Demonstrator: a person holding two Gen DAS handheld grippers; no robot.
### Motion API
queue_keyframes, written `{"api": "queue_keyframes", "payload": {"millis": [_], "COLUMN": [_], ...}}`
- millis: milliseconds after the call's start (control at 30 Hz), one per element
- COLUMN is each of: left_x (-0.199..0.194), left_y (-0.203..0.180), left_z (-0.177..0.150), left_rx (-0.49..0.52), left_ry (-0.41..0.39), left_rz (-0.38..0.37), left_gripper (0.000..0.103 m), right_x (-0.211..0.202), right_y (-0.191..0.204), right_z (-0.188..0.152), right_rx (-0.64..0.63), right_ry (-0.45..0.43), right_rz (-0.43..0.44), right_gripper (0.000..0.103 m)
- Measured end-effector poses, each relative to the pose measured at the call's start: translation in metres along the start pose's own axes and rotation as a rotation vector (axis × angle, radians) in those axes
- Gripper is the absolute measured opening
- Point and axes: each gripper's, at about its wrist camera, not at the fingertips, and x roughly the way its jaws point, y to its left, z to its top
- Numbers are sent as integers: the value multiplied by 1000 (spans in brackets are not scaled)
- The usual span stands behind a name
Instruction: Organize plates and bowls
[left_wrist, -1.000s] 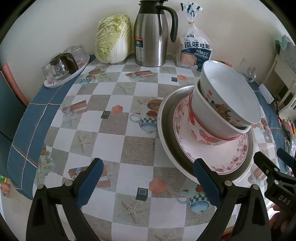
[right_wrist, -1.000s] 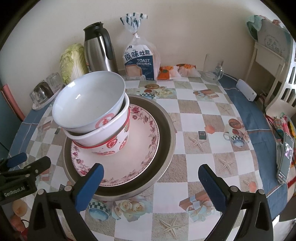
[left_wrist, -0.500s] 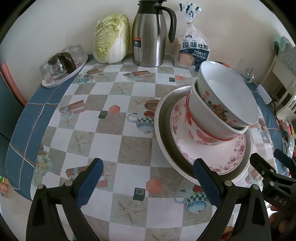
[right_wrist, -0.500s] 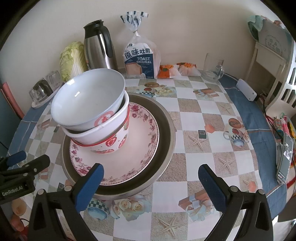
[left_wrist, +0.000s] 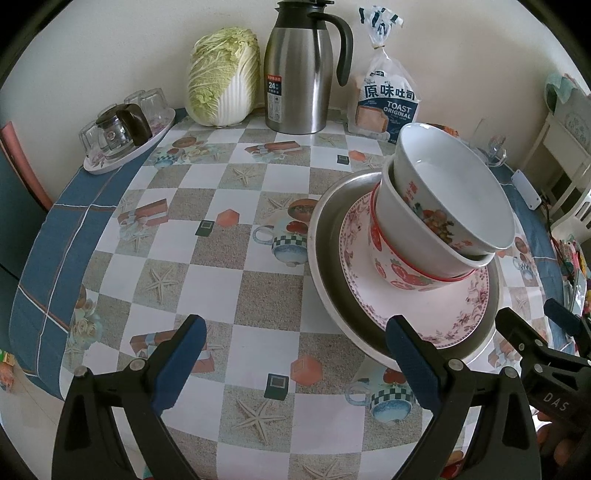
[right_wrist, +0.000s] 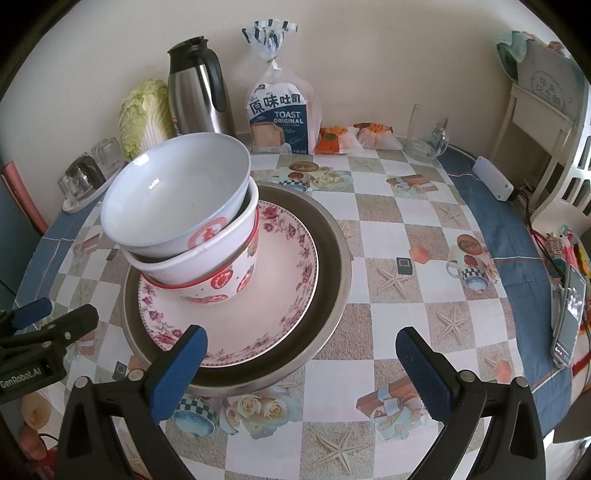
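A stack stands on the table: a wide steel plate (right_wrist: 328, 254) (left_wrist: 325, 266), a pink floral plate (right_wrist: 273, 295) (left_wrist: 443, 314) in it, then a strawberry-pattern bowl (right_wrist: 229, 284) (left_wrist: 399, 273), a white bowl (right_wrist: 207, 254) (left_wrist: 417, 236) and a tilted white bowl with red print (right_wrist: 173, 195) (left_wrist: 458, 192) on top. My left gripper (left_wrist: 295, 354) hangs open left of the stack, its right finger over the steel rim. My right gripper (right_wrist: 303, 354) is open in front of the stack, holding nothing.
At the back stand a cabbage (left_wrist: 221, 77), a steel thermos jug (left_wrist: 303, 70), a toast bag (left_wrist: 388, 99) and a tray of glasses (left_wrist: 125, 129). A glass mug (right_wrist: 424, 136), snack packets (right_wrist: 354, 136), a white box (right_wrist: 493, 182) and a phone (right_wrist: 569, 314) lie to the right.
Both grippers have drawn back slightly from the stack, which sits a bit farther off in both views. The stack has not moved, and both grippers stay open.
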Motion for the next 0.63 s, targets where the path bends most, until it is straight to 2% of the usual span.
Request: {"api": "queue_keyframes", "payload": {"millis": [400, 633], "left_x": [2, -4], "left_y": [0, -1], "left_z": [-1, -1], "left_rx": [-9, 4], "left_ry": [11, -16], "left_rz": [-9, -21], "left_gripper": [98, 98], "right_x": [0, 1], "right_y": [0, -2], "right_z": [-1, -3], "right_rx": [-4, -8], "right_ry": [3, 7], "right_rz": [1, 2], "right_gripper": [103, 103]}}
